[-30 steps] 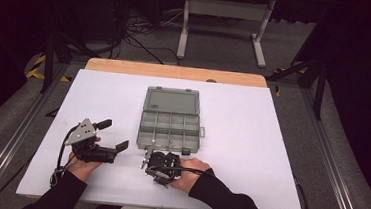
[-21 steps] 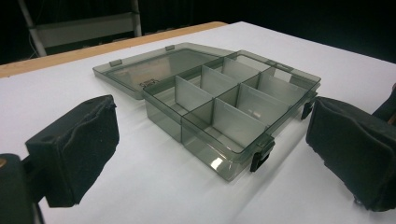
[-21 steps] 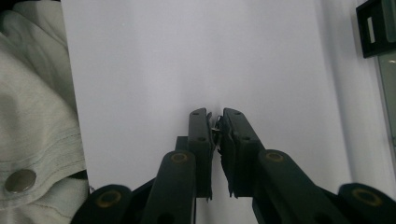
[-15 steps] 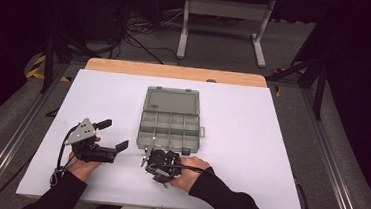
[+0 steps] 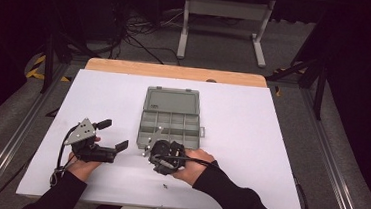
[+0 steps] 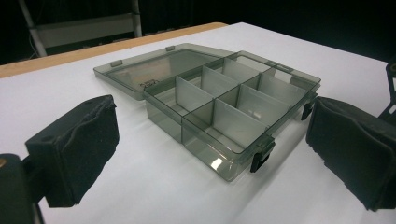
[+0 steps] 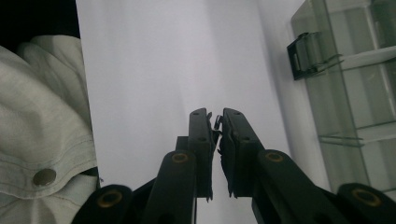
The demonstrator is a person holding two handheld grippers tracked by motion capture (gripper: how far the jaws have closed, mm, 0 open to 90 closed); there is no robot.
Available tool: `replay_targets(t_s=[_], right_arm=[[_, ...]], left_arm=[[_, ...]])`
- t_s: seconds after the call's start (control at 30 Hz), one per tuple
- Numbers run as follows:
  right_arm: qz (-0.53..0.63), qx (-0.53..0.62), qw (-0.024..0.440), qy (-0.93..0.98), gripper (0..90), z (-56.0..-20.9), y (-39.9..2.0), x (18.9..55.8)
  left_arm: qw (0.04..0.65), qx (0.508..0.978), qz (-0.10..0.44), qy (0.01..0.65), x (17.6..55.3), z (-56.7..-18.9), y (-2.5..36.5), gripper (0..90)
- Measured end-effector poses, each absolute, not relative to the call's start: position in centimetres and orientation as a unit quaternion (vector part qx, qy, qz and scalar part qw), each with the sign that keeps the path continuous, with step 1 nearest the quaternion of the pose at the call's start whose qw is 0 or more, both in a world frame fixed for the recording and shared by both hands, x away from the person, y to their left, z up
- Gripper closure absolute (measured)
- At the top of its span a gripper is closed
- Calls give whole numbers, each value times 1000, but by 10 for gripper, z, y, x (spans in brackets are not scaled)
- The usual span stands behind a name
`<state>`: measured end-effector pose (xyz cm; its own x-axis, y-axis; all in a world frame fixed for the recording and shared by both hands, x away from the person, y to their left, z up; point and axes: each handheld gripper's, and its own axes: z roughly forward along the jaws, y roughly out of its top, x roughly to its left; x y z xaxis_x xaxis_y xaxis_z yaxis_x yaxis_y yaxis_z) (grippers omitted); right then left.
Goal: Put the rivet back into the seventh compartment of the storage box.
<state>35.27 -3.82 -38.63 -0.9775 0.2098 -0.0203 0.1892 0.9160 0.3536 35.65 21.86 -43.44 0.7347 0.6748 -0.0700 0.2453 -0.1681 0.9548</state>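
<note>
In the right gripper view, the right gripper has its two black jaws drawn almost together in the lower middle of the frame, with a small thin metal piece pinched at their tips; what that piece is cannot be made out. Behind the jaws lies bare white table surface, a black latch of the organizer box sits at the upper right, and light grey fabric with a snap button fills the lower left. In the left gripper view, the left gripper has its padded jaws spread wide at the lower left and lower right edges of the frame, with nothing held between them. Centred in that frame, beyond the pads and apart from them, stands the smoky transparent organizer box, its lid laid back flat toward the upper left and its divided compartments showing no contents. In the high view, the right gripper lies just below centre, right at the near edge of the box, which sits in the middle of the white tabletop. The left gripper rests at the lower left, well apart from the box. A tiny dark speck lies on the table below the right hand.
</note>
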Motion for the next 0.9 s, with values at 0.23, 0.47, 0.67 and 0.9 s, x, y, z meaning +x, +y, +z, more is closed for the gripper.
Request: replay_targets(t_s=[0.23,0.47,0.67,0.9], right_arm=[[185,103,38,976,827,-375,-41,357],[196,116,46,973,826,-366,-45,367],[199,129,53,970,824,-361,-48,377],[203,144,57,967,825,-359,-52,387]], left_arm=[[566,740,191,310,356,-434,219,30],[565,740,190,310,356,-435,219,30],[565,741,190,309,356,-435,219,30],[565,741,190,310,357,-435,219,30]])
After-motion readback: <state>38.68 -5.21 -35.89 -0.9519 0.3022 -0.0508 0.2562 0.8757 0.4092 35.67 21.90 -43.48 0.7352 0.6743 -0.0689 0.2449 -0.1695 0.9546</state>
